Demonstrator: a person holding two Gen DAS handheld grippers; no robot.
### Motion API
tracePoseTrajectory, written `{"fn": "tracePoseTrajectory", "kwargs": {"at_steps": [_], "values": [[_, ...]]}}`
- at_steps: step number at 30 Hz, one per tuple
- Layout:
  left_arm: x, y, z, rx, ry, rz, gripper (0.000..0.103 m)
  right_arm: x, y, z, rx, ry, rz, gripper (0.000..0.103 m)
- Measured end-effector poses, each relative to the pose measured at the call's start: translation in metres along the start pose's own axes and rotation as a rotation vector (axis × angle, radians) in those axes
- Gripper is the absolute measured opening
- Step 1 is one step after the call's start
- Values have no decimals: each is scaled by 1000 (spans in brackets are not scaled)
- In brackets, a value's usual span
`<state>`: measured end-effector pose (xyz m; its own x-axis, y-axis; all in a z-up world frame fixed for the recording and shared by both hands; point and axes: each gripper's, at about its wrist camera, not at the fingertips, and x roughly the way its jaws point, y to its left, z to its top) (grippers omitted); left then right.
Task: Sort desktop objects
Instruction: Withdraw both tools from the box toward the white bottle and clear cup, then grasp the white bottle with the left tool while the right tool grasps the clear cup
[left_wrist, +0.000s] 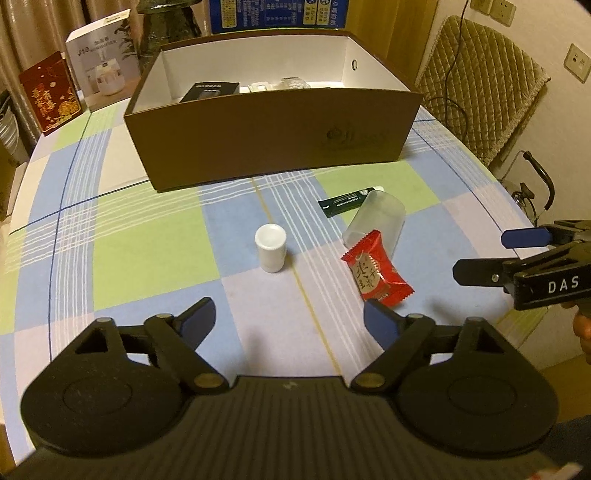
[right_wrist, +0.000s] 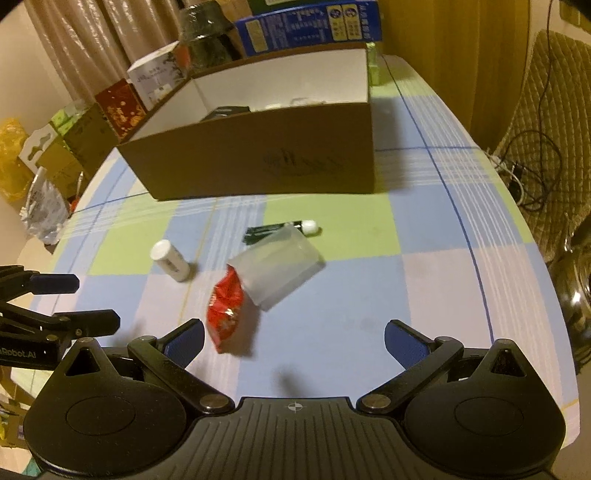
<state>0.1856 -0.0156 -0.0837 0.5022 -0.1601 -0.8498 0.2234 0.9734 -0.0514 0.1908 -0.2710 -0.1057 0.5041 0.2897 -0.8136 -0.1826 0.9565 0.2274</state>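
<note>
On the checked tablecloth stands a small white bottle (left_wrist: 270, 248) (right_wrist: 170, 259). To its right lies a red snack packet (left_wrist: 377, 274) (right_wrist: 224, 307), its top against a clear plastic cup (left_wrist: 376, 223) (right_wrist: 277, 266) on its side. A dark green tube (left_wrist: 347, 202) (right_wrist: 280, 229) with a white cap lies behind the cup. My left gripper (left_wrist: 290, 321) is open just short of the bottle and packet, nothing between its fingers. My right gripper (right_wrist: 293, 341) is open in front of the cup and packet, also with nothing in it. Each gripper shows at the edge of the other's view.
A large open brown box (left_wrist: 273, 136) (right_wrist: 258, 155) stands behind the objects, holding a black item and some pale things. Cartons (left_wrist: 99, 59) and a red box (left_wrist: 50, 94) line the far left edge. A padded chair (left_wrist: 480, 92) and cables are off the table's right.
</note>
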Motion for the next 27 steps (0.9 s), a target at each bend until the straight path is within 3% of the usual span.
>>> {"fn": "tracePoseTrajectory", "kwargs": {"at_steps": [16, 21, 27], "values": [[49, 11, 27, 98, 8, -24, 67, 29, -25, 5, 82, 19, -110, 101], [69, 15, 34, 122, 25, -31, 54, 36, -31, 6, 106, 37, -128, 101], [83, 18, 39, 139, 34, -47, 47, 43, -36, 7, 104, 53, -142, 101]]}}
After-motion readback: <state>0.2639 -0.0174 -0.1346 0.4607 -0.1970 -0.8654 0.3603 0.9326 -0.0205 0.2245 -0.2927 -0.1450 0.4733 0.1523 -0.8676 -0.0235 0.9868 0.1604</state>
